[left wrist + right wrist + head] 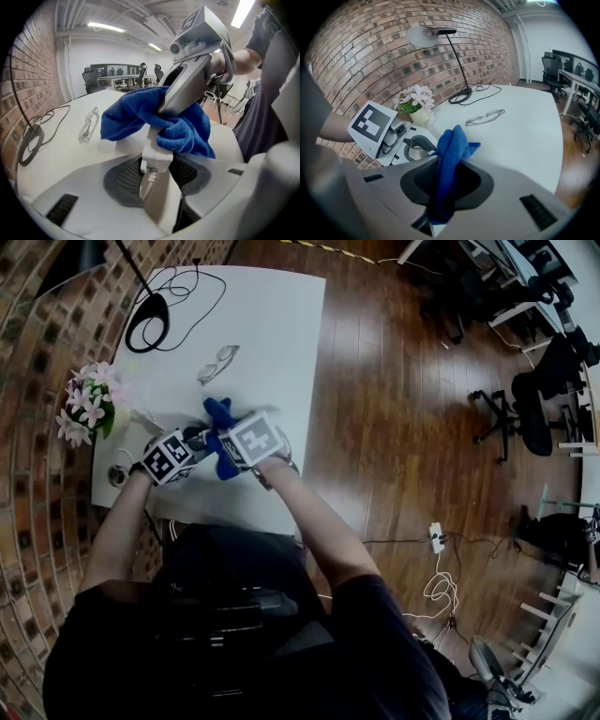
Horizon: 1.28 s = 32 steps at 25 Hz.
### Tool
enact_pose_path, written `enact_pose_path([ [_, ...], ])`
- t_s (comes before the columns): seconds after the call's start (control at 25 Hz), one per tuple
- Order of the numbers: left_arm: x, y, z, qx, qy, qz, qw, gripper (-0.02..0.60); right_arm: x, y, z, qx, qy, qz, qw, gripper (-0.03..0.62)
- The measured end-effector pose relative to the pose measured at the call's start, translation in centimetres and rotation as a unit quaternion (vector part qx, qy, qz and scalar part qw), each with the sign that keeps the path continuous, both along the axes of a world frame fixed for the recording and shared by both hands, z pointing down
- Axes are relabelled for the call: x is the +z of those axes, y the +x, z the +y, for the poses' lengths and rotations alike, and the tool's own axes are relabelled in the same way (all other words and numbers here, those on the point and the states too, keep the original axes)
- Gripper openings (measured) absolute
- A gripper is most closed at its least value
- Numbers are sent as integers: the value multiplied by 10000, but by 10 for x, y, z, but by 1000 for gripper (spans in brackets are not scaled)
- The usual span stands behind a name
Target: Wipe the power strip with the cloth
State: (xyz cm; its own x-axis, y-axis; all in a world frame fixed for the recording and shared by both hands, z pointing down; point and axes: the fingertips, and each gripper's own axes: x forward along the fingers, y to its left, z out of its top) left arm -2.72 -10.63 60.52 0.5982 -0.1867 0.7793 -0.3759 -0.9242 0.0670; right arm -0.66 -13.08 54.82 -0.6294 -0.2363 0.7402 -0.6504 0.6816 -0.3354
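the left claw [154, 174] is clenched on the cable end of the white power strip [157, 157], seemingly to steady it so the wiping does not push it about. the strip sits near the left edge of the white surface [277, 324], towards the near corner and close to the pot of flowers [89, 404]. the right claw [442, 187] grips a bunched fold of the blue cloth [451, 147], whose loose end drapes over the strip's far part, so rubbing looks under way. glasses [217, 363] and a lamp base [148, 320] lie well apart, further back. no brand or label is readable; only the square black-and-white markers on the claws' cubes show.
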Motion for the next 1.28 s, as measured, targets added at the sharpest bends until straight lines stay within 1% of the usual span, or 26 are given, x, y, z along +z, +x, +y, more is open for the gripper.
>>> enact_pose_path([
  [0.16,1,-1,0,-95,-16,-23,10000,176,0,8,-2,24,-14,-51,10000,60],
  [0.44,1,-6,3,-141,-21,-75,9999,176,0,17,-5,29,-124,-257,9996,60],
  [0.56,-7,0,7,-190,-123,-65,9997,176,-2,27,-8,41,-158,-322,9993,60],
  [0.72,-10,6,5,-239,-124,-17,9996,176,-2,40,-15,57,-176,-349,9992,60],
  [1.08,-11,7,3,-282,-74,-43,9996,178,-3,65,-31,258,-83,-368,9990,60],
  [1.2,-11,7,3,-276,-39,-45,9996,178,0,75,-38,411,-30,-342,9986,61],
  [1.28,-10,7,3,-268,-22,-38,9996,178,2,79,-40,518,-76,-379,9979,61],
])
